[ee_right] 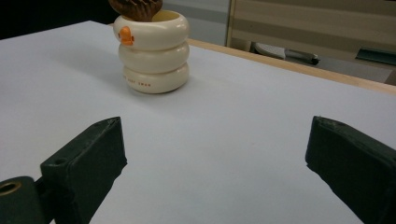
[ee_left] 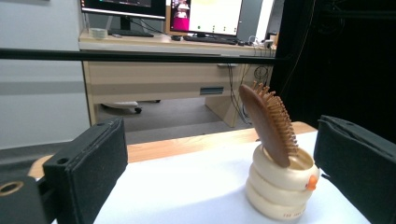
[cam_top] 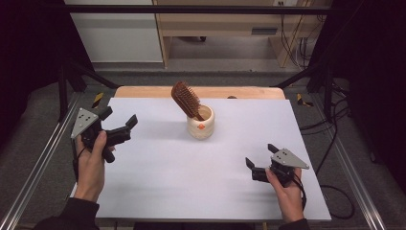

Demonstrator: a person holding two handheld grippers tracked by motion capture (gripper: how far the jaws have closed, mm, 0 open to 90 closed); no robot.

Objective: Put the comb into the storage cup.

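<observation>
A cream ringed cup (cam_top: 200, 123) with an orange mark stands on the white sheet near the table's far middle. A brown wooden hairbrush (cam_top: 186, 99) stands in it, leaning left, bristles to the right. In the left gripper view the cup (ee_left: 280, 186) and the hairbrush (ee_left: 270, 122) sit between my jaws, some way off. My left gripper (cam_top: 119, 120) is open at the left, raised and aimed at the cup. My right gripper (cam_top: 261, 155) is open near the front right. The right gripper view has the cup (ee_right: 153, 51) at upper left and the hairbrush (ee_right: 136, 8) cut off by the top edge.
The white sheet (cam_top: 206, 187) covers most of the wooden table (cam_top: 143, 92). Metal rails (cam_top: 38, 163) run along both sides. A desk (ee_left: 163, 70) with monitors stands beyond the table. Cables (cam_top: 335, 120) lie on the floor at the right.
</observation>
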